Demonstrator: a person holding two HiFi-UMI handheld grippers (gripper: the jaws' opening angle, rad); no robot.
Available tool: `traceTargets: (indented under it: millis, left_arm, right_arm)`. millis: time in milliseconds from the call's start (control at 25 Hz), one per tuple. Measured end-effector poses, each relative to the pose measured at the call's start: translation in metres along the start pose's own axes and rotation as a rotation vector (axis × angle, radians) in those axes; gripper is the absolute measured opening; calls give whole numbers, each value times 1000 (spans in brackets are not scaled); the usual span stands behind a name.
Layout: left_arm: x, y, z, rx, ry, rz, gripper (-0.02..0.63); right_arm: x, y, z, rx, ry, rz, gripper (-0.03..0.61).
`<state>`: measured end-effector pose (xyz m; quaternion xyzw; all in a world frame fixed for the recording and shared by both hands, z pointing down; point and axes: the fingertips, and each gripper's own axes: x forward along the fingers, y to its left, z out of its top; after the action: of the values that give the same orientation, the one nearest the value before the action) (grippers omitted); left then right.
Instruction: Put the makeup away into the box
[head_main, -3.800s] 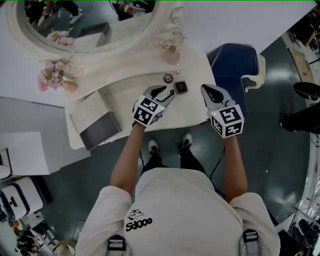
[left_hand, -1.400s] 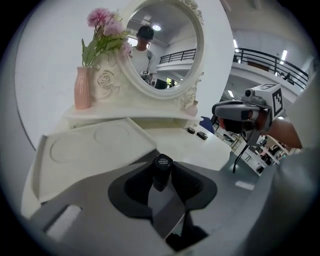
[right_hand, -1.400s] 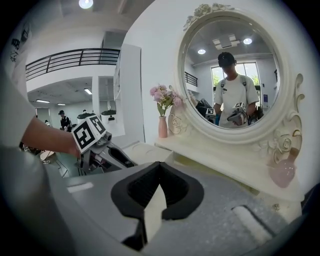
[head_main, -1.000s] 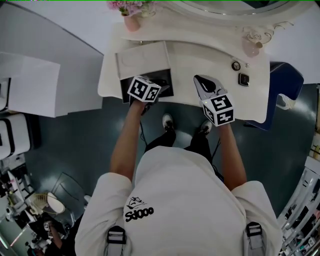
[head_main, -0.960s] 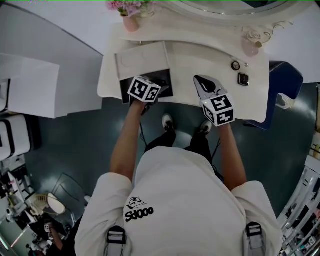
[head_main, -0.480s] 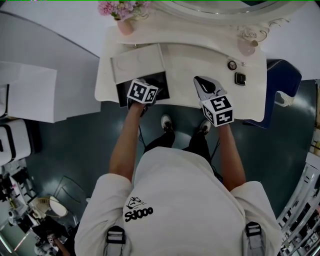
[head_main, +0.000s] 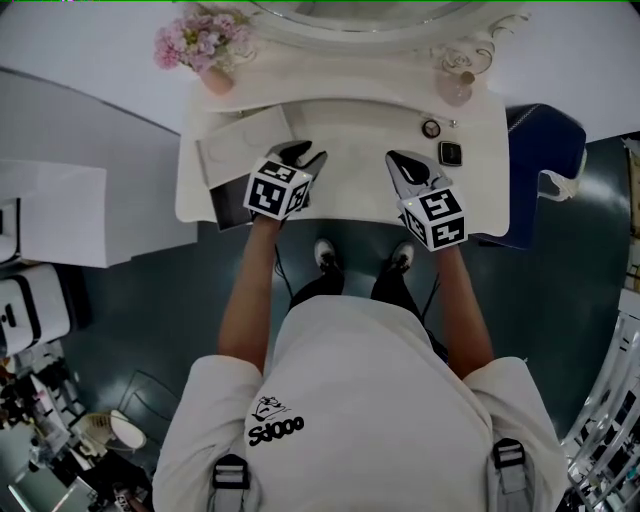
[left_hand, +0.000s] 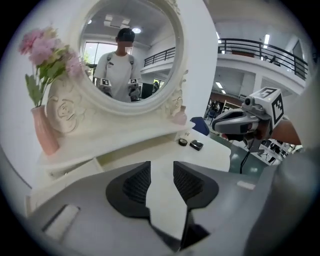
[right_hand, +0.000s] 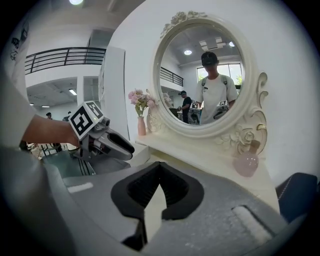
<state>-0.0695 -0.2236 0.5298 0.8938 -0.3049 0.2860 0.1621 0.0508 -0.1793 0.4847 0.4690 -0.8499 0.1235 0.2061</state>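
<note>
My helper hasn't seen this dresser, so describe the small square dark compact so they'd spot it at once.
Find the white dressing table with the oval mirror, then its right end, before the rounded pink bottle. Two small dark cases lie there: the square dark compact sits nearer the front edge, unlike the round dark case beside it.

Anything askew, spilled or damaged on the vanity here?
Nothing stands out. The flower vase and pink bottle stand upright on the shelf, the round compact and square compact lie flat on the tabletop, and the box sits open at the left.
</note>
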Motion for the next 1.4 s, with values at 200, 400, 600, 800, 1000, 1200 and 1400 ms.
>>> traceTargets:
  millis: [200,400,600,800,1000,1200,1400]
  left_arm:
    - [39,-51,52,71,-62,-58,160]
    - [95,-101,81,113,-57,-118,170]
    - [163,-131,92,151,-28,-128,175]
    - [222,-136,87,146,37,-127,196]
    - [266,-132,72,151,114,-112,219]
    - [291,-132,61,142,155,-94,242]
    - [303,-126,54,141,180,-65,250]
  right_arm:
    - [-36,-49,-3,17,-15,-58,3]
    - [-73,-102,-22,58,-6,-122,3]
    - [-102,-153,-51,116,13,-177,3]
    - [-117,-190,-74,154,40,-195,3]
    - [-115,-209,-89,168,65,-169,3]
    - [-105,-218,-96,173,74,-135,3]
    - [-99,-220,-96,170,75,-120,3]
